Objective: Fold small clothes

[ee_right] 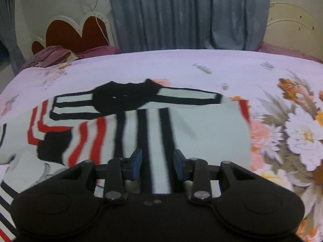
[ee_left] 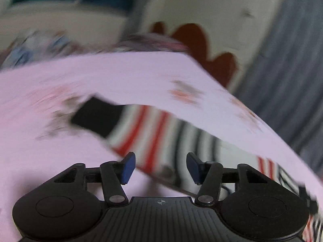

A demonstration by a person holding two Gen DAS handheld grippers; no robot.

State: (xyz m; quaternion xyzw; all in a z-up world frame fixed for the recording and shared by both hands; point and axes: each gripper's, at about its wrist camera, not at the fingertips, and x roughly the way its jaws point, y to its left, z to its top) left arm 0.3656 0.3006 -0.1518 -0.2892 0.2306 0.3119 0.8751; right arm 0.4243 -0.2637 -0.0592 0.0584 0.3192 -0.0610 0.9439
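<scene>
A striped shirt [ee_right: 141,125], white with red and black bands and a black collar, lies spread on the floral bedsheet [ee_right: 222,68]. The left gripper [ee_left: 160,167] hovers over its edge, jaws apart and empty. The right gripper [ee_right: 157,165] has its blue pads either side of a raised fold, gap visible. Grey curtains [ee_right: 181,14] hang behind.
</scene>
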